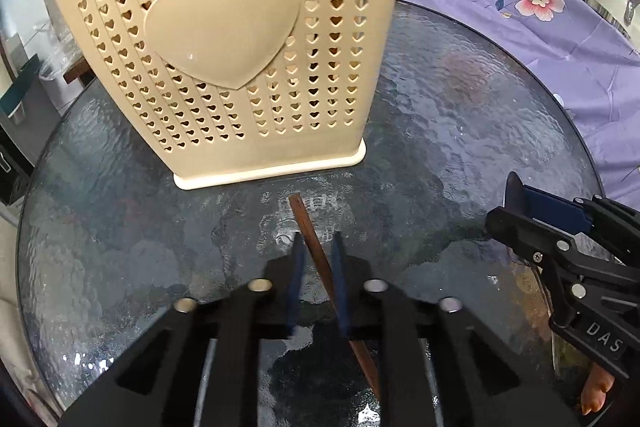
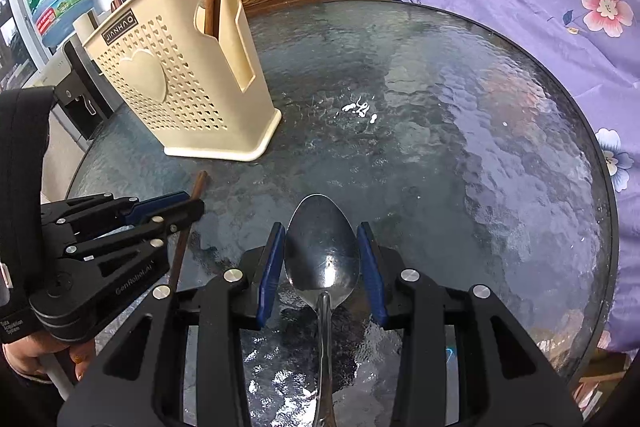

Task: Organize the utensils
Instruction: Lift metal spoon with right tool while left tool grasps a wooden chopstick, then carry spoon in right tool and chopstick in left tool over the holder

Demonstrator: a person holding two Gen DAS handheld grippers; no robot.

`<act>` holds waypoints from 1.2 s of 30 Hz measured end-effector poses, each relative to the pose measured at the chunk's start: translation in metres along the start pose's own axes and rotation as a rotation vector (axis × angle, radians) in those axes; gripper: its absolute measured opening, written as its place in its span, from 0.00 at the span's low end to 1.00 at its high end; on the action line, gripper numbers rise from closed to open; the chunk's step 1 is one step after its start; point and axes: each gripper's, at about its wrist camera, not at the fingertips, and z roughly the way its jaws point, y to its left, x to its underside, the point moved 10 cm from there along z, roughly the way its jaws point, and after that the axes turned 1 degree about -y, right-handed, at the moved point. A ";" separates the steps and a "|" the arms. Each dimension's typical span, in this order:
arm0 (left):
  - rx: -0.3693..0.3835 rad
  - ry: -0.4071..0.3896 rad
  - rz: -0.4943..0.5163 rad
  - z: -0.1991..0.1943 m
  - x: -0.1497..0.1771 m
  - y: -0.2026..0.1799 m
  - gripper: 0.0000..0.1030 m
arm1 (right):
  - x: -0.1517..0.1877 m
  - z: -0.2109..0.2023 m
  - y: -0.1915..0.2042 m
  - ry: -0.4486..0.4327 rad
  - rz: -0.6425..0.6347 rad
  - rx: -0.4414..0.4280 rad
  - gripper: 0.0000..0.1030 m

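Left wrist view: the left gripper [image 1: 316,247] has its jaws nearly shut on a brown chopstick [image 1: 316,247] lying on the glass table [image 1: 460,115], the beige utensil holder [image 1: 224,39] standing just ahead of it. The right gripper [image 2: 322,239] pinches a metal spoon [image 2: 322,247] by its bowl. I'd lift each straight up, keep the grip firm, then tilt over the holder's top.

Both cameras look steeply down along their own fingers, close over the round glass table [image 1: 460,115] – both views share the cream utensil holder [image 2: 180,67] and this table.
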 end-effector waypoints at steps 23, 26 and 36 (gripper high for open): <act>0.157 -0.202 -0.152 -0.099 -0.023 0.043 0.06 | -0.035 -0.063 0.037 -0.162 -0.046 -0.067 0.37; 0.168 -0.258 -0.146 -0.124 -0.028 0.044 0.06 | -0.039 -0.071 0.044 -0.174 -0.058 -0.070 0.37; 0.169 -0.341 -0.137 -0.151 -0.032 0.046 0.06 | -0.039 -0.091 0.054 -0.203 -0.076 -0.074 0.36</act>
